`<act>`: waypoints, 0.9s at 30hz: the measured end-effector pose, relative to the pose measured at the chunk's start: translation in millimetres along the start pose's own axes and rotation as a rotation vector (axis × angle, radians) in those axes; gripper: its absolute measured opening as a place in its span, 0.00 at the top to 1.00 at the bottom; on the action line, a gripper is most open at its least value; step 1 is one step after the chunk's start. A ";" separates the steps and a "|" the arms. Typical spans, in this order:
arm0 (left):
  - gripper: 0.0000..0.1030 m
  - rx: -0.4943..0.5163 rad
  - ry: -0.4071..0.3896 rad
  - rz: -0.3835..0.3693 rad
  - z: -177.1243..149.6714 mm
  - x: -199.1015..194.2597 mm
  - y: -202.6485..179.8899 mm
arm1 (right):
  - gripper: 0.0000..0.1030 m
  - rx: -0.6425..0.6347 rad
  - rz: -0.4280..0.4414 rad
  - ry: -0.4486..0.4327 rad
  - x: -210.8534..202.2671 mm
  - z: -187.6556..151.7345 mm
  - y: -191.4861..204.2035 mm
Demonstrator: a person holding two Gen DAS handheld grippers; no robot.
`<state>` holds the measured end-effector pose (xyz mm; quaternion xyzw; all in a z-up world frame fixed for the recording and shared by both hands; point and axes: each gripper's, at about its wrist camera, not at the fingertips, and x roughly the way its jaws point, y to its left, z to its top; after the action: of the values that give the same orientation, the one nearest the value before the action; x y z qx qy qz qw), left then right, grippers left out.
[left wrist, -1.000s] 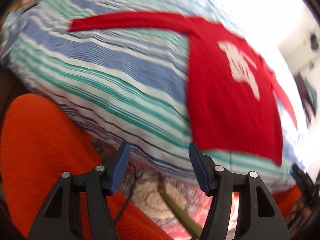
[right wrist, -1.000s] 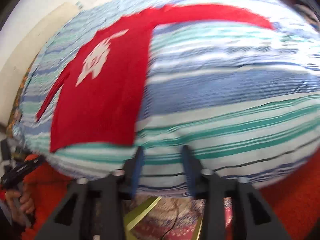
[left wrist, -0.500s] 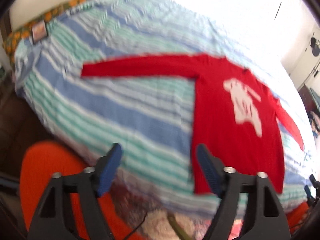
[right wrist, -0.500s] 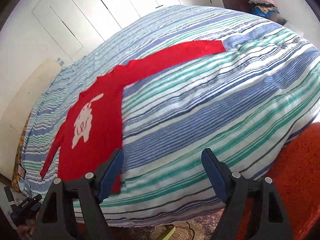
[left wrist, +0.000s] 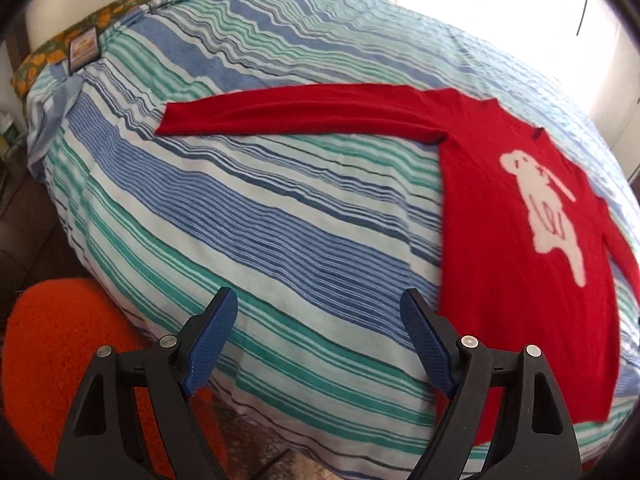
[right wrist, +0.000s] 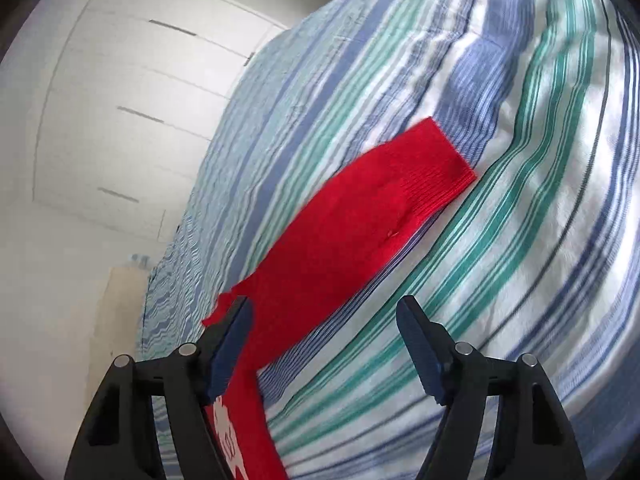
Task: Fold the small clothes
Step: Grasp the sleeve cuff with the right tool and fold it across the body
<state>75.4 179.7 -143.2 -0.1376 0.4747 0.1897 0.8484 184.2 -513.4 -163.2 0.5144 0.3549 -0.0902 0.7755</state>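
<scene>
A red sweater with a white rabbit motif lies flat on the striped bed cover. One long sleeve stretches out to the left. My left gripper is open and empty above the bed's near edge, left of the sweater's body. In the right wrist view my right gripper is open and empty just above the other outstretched sleeve, near the shoulder; the cuff lies further ahead.
An orange rug lies on the floor at the bed's near left. A floral pillow edge shows at the far left of the bed. White wardrobe doors stand beyond the bed.
Both grippers have risen from the bed's edge and moved over the bed. The right gripper has advanced close to the sleeve. Both jaws have opened wider.
</scene>
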 end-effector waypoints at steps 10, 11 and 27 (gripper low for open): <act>0.18 0.040 0.024 0.016 -1.1 12.2 -14.1 | 0.94 -0.012 -0.175 -0.128 28.2 35.0 6.1; 0.18 0.047 0.024 0.011 -1.7 12.5 -15.2 | 0.94 -0.064 -0.170 -0.143 22.4 33.2 23.3; 0.18 0.013 0.042 -0.050 -0.1 11.6 4.6 | 0.36 -0.838 0.398 0.487 115.4 -247.3 387.8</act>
<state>78.8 186.0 -153.5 -0.1481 0.4902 0.1624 0.8435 351.2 -98.0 -7.0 0.2238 0.4258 0.3307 0.8119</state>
